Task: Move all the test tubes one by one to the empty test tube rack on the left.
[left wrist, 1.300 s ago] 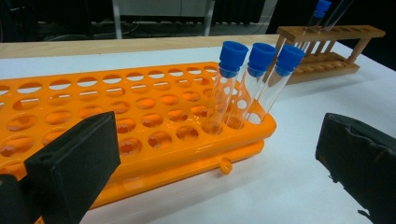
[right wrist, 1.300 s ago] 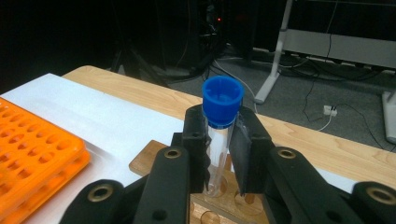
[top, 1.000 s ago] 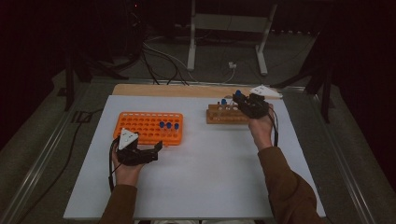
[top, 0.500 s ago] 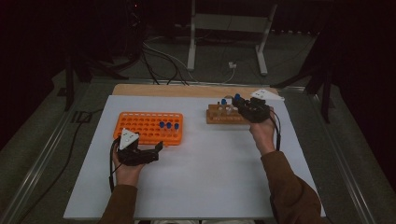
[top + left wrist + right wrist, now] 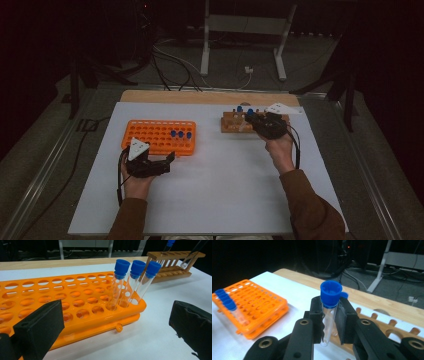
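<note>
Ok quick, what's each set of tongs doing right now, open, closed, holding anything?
Left tongs: open, holding nothing, by the orange rack.
Right tongs: closed on a blue-capped test tube.

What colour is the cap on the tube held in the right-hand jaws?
Blue. The cap on the clear tube shows best in the right gripper view.

Three tubes (image 5: pixel 181 134) stand in the plastic rack (image 5: pixel 150 136), left of the wooden rack (image 5: pixel 231 125).

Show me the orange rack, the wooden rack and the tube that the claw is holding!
orange rack (image 5: pixel 150 134): high view, on its holed top.
wooden rack (image 5: pixel 175 270): left gripper view, on its front side.
tube (image 5: pixel 329 315): right gripper view, on its clear body between the pads.
</note>
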Demonstrator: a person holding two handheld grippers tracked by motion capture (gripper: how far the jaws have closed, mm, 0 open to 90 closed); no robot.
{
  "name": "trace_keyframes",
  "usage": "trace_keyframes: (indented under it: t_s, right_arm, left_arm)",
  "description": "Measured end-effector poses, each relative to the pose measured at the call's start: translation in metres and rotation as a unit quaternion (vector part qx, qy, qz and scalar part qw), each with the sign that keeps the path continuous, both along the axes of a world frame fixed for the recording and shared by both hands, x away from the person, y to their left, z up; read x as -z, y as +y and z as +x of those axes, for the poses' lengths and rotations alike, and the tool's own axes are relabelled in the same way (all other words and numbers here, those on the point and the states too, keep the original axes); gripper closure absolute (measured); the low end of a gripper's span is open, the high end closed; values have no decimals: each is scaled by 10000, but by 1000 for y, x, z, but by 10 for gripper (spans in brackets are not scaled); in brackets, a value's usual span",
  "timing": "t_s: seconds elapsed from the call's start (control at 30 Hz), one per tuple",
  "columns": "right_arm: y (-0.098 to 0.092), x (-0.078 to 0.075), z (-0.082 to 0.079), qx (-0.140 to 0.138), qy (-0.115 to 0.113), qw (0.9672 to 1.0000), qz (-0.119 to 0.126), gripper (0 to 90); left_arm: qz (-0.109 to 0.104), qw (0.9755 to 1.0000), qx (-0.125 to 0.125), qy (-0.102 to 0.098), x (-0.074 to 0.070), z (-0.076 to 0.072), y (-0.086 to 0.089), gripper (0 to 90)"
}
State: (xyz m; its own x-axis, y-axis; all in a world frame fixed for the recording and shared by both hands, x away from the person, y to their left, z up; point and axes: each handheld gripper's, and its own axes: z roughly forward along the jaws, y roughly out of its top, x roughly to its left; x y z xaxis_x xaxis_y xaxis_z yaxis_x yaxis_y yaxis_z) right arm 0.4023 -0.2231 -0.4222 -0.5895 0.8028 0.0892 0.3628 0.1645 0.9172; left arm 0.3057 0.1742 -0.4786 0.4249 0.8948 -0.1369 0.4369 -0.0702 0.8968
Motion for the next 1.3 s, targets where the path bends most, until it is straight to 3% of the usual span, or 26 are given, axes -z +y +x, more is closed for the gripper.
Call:
trace_keyframes:
  t_s: [0.5, 0.87, 1.1, 1.3]
  right_arm:
    - [4, 15, -23, -288, 200, 9993, 110, 769]
    - [14, 17, -39, -605, 232, 9978, 113, 767]
    - [25, 26, -46, -770, 315, 9965, -13, 767]
    - [31, 24, -52, -917, 333, 9952, 30, 767]
  left_arm:
    - [22, 10000, 53, 16, 0, 0, -2, 7]
    - [31, 10000, 70, 16, 0, 0, -4, 7]
    - [53, 9999, 100, -44, -3, -2, -6, 7]
    - [97, 9997, 180, -125, -7, -5, -12, 7]
